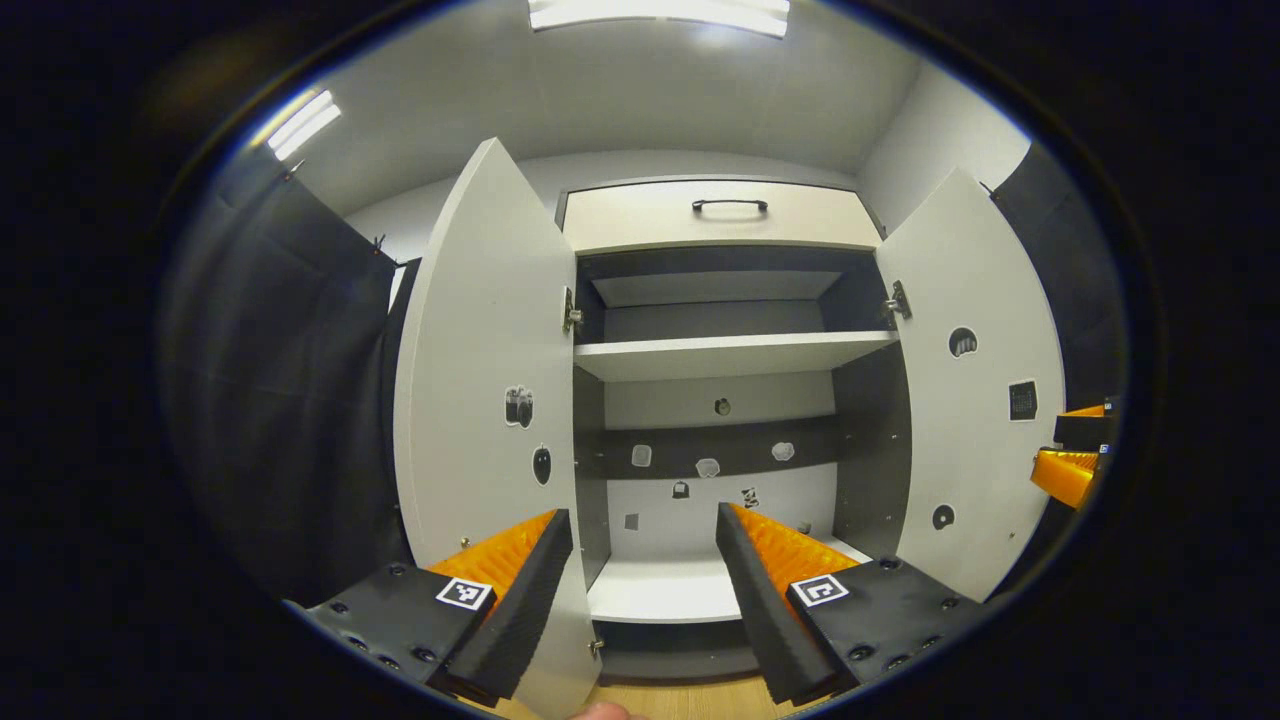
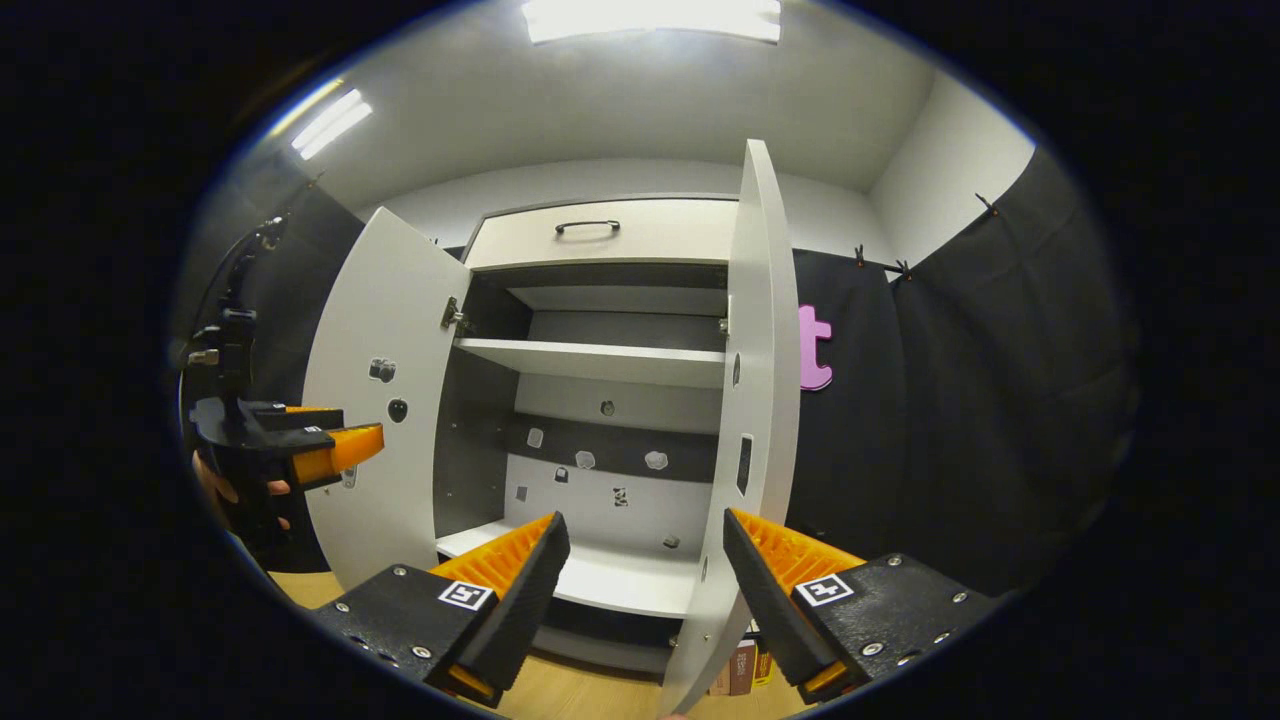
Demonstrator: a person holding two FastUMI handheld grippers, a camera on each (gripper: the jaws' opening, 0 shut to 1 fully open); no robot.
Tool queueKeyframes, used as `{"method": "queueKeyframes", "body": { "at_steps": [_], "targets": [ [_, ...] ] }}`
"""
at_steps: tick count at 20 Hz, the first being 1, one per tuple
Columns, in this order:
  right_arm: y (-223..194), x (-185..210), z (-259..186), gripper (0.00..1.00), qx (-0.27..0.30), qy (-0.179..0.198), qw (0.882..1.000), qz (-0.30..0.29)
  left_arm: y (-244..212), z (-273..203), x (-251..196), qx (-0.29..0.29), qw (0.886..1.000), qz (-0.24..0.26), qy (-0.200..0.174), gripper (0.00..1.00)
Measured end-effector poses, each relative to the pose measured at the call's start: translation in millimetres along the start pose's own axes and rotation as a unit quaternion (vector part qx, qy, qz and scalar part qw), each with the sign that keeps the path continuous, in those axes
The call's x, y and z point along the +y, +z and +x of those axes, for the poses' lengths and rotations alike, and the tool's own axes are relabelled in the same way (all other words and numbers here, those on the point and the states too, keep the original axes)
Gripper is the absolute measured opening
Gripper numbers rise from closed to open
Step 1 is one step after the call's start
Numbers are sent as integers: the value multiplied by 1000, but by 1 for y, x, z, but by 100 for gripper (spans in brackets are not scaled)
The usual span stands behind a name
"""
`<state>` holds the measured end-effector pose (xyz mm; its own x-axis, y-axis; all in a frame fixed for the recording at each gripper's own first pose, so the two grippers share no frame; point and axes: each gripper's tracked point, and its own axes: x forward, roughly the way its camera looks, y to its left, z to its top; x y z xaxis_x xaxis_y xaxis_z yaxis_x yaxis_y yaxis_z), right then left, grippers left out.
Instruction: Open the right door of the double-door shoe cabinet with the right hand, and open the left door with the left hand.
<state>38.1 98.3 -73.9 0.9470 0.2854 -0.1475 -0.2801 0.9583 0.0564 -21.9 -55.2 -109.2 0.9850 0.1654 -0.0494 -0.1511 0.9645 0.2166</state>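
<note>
Both doors of the tall white double-door shoe cabinet (image 1: 720, 340) stand swung wide, baring pale shelves and a dark back panel dotted with small stickers; judged from this, the opening itself looks essentially done. In the left gripper view the flat white left door (image 1: 480, 400) fills the 9 o'clock side and its lower free edge sits between the fingers of the left gripper (image 1: 645, 580), whose tongs are spread apart and press on nothing. The flat white right door (image 1: 970, 400) hangs at 3 o'clock, and the other tool peeks in beyond it. In the right gripper view the right door (image 2: 755, 400) is seen nearly edge-on at 12 to 6 o'clock, its bottom edge dropping between the fingers of the right gripper (image 2: 645, 580), likewise parted and gripping nothing. The left gripper (image 2: 335, 450) shows at 9 o'clock, just in front of the left door (image 2: 385, 400). The likely trouble from here: pulling either tool sideways could catch a finger on a door edge and swing the panel back shut, or strain the small metal hinges (image 1: 572, 318) if a door is pushed past its stop.
</note>
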Motion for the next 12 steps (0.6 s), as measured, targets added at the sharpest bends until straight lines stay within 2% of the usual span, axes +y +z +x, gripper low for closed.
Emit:
{"method": "queueKeyframes", "body": {
  "at_steps": [12],
  "targets": [
    [2, 6, -6, 94, -1, -13, 1000, -6, -2, 6, 0, 1, 1000, -6, -10, 93]
  ]
}}
